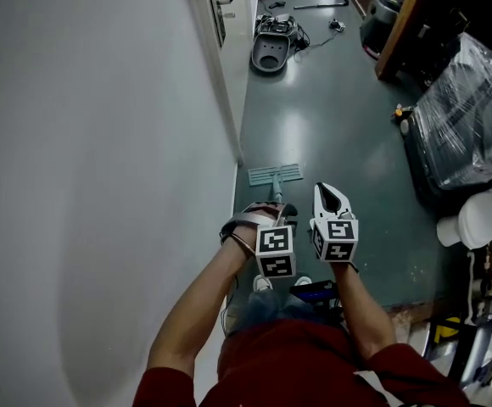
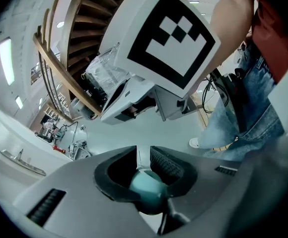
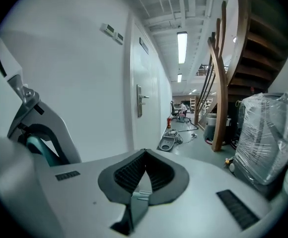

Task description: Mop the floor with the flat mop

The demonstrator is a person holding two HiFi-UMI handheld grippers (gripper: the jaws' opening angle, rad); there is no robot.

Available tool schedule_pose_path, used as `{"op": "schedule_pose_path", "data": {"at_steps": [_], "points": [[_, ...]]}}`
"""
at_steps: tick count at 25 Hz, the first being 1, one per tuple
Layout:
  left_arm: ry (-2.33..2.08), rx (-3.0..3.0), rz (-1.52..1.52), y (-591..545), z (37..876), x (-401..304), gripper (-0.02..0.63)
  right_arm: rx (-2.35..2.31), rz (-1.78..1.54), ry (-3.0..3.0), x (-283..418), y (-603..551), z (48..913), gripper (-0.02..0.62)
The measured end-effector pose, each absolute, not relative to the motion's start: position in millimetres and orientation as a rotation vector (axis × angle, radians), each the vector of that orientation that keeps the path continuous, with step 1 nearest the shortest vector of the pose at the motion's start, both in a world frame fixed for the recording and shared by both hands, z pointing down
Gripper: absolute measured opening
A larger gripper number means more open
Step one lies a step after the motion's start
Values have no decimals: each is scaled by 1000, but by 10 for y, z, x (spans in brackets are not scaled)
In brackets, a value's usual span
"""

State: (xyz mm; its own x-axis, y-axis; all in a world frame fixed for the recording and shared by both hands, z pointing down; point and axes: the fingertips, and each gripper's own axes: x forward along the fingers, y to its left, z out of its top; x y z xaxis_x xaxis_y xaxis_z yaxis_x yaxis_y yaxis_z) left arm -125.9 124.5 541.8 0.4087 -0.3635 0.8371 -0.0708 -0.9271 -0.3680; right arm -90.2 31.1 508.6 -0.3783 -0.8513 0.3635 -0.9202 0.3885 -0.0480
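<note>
The flat mop's teal head (image 1: 275, 174) lies flat on the grey-green floor, close to the foot of the wall. Its teal handle (image 1: 276, 193) rises from it to my left gripper (image 1: 267, 216), which is shut around it. In the left gripper view the round handle (image 2: 146, 186) sits clamped deep between the ribbed pads (image 2: 165, 163). My right gripper (image 1: 331, 195) hovers just right of the handle, apart from it. In the right gripper view its jaws (image 3: 145, 152) meet at the tips with nothing between them, and the mop head (image 3: 138, 202) shows on the floor below them.
A white wall (image 1: 102, 142) with a door (image 1: 216, 7) runs along the left. A grey tub with cables (image 1: 271, 49) lies farther down the corridor. A wooden stair post (image 1: 403, 24), a plastic-wrapped machine (image 1: 471, 117) and a white container (image 1: 483, 219) line the right side.
</note>
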Motion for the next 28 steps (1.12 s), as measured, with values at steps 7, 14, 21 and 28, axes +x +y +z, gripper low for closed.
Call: {"op": "schedule_pose_path", "data": {"at_steps": [7,14,21,28], "points": [[414,-2402,-1446,1393,5560,-1346,67,1563,356,-2336,-922,323,5235,17],[401,-2389,-1414,1506,5616,-1375,61,1540,362,-2334,-1028,431,5351,17],[419,-2398,-1362,1773,5858,-1248,69,1546,362,-2334,-1065,410,5360,17],[448,-2370,-1405,1391,5866,-1463,69,1534,343,-2322,-1105,459,5337,17]]}}
